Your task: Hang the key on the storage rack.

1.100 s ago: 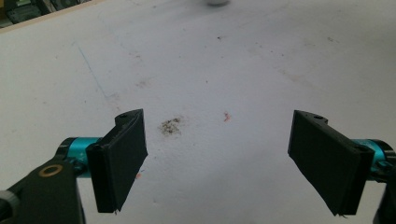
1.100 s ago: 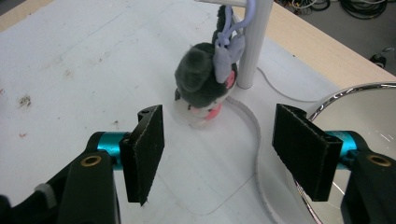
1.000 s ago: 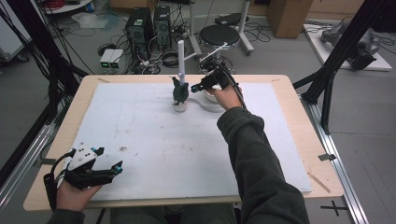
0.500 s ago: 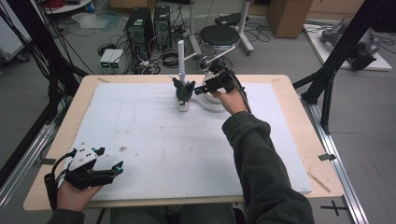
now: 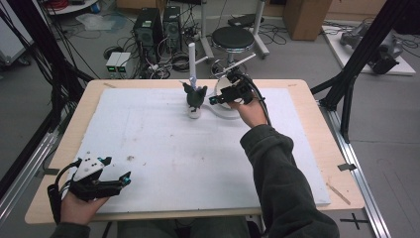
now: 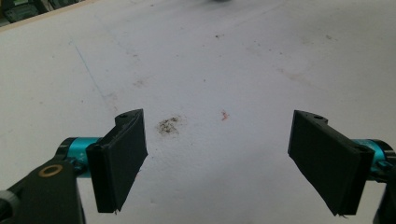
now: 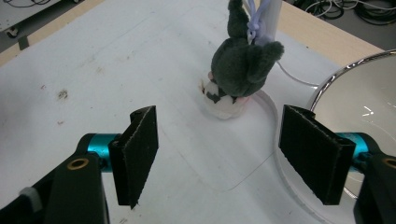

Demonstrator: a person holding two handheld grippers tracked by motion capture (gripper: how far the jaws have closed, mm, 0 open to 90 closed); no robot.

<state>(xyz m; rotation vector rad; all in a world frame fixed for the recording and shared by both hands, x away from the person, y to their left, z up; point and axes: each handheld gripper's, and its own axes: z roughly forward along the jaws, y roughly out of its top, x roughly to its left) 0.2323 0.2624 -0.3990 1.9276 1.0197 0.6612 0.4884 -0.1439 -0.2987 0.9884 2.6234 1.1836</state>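
Right arm stretched across the table, right gripper (image 5: 214, 99) just beside the plush toy (image 5: 195, 95), which hangs at the white post (image 5: 192, 62) on the white mat (image 5: 148, 139). Its jaws have just been opening, nothing between them; it has backed off the toy since earlier. Left gripper (image 5: 124, 179) rests near the front edge, jaws wide, empty.

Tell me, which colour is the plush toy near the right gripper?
The plush toy is dark grey with a white belly, clearest in the right gripper view.
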